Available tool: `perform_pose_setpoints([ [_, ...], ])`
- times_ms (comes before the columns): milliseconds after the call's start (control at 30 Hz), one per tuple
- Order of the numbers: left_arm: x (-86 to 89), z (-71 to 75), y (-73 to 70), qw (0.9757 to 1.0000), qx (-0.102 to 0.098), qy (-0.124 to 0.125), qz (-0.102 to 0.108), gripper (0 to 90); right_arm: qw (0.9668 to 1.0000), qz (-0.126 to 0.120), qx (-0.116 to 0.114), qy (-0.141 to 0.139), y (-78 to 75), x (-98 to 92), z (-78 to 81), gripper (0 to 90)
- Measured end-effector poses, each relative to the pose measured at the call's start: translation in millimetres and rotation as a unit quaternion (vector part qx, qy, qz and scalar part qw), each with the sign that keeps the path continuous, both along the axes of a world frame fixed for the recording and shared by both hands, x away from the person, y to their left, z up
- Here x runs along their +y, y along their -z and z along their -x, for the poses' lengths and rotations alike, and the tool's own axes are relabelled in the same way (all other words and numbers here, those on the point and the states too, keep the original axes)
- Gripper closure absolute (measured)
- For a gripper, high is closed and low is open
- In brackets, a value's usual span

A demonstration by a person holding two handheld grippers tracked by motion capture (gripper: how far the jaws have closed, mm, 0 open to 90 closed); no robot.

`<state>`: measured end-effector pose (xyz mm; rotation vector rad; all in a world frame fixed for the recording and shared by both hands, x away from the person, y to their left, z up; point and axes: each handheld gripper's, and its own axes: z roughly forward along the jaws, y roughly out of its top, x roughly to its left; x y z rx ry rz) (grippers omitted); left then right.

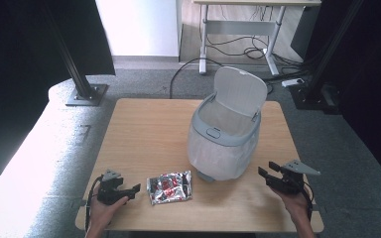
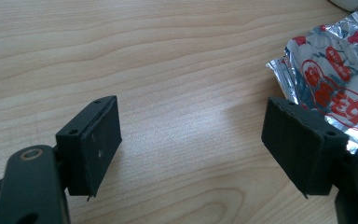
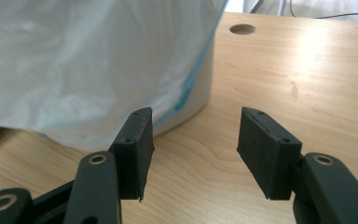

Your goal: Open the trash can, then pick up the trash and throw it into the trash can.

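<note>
Silver foil packet [image 1: 169, 187] with red print lies flat; both tongs gape, grasping nothing.

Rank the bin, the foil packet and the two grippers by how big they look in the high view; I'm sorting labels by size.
1. Bin
2. Foil packet
3. Left gripper and right gripper: look alike, unranked.

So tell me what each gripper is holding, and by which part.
Nothing is held. The left gripper and the right gripper are both open over bare table.
</note>
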<state>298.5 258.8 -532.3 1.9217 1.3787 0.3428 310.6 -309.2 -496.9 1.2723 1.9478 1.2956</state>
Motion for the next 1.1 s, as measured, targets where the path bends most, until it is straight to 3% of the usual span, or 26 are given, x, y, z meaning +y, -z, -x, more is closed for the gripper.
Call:
perform_pose_setpoints([
  [300,-0.4,0.8,-1.1,1.0000,-0.001,0.004,-0.001,20.0,0.9999,0.008,0.011,0.006,12.2,3.4,0.0,41.2],
  [667,-2.2,4.0,-4.5,0.9999,-0.010,0.008,0.006,20.4,0.9997,0.015,0.016,0.009,16.2,3.1,2.2,41.4],
  [900,-10.7,5.8,-6.6,0.9993,-0.010,0.032,0.015,21.9,0.9997,0.011,0.019,0.011,17.3,1.3,2.7,41.8],
  [1100,-22.2,6.2,-6.3,0.9987,-0.013,0.048,0.012,24.8,0.9993,0.019,0.030,0.015,21.6,2.6,1.3,42.1],
])
